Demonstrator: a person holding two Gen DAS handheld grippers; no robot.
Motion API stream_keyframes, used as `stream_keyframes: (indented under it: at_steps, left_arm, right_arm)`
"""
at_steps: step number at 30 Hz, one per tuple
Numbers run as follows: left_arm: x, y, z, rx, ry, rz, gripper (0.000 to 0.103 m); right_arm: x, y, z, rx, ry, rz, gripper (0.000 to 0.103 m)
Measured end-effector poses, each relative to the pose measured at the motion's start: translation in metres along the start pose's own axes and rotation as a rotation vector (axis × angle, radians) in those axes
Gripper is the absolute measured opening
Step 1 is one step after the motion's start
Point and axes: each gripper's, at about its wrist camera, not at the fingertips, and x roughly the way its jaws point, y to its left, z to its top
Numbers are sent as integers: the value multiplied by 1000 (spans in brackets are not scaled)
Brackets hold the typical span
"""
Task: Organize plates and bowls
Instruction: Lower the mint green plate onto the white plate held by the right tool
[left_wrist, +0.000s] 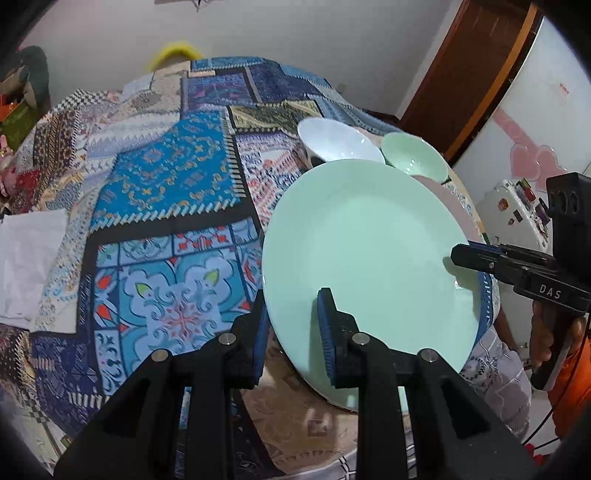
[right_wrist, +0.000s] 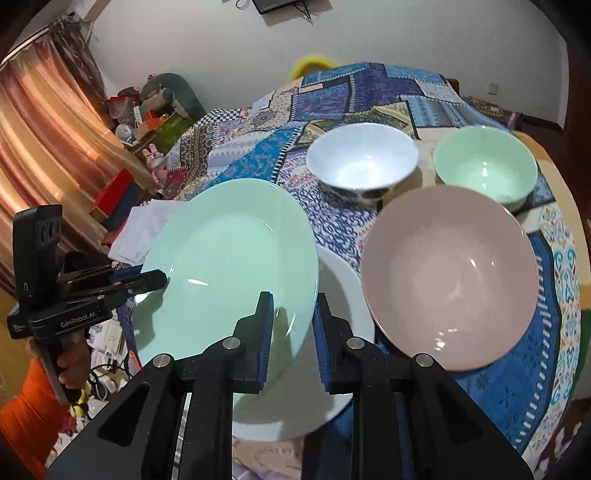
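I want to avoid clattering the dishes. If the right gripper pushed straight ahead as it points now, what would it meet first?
The right gripper already straddles the green plate rim; beyond that, probably the white bowl, though depth is unclear.

We see a pale wall (right_wrist: 207, 44) across the top of the frame, orange-pink curtains (right_wrist: 40, 122) at far left, a brown wooden door (left_wrist: 476, 62) upper right, and a patchwork cloth (left_wrist: 166, 177) covering the bench.
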Motion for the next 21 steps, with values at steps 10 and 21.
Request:
stream_keyframes:
  at_steps: [10,21]
  left_arm:
    - [24,-6,-10,-6,63,-6,25]
    - [37,-15,-16,57,78,60,25]
  right_arm:
    - [7,-13,-18,49,29,10,20]
    - [16,-24,-30,87,59,22,20]
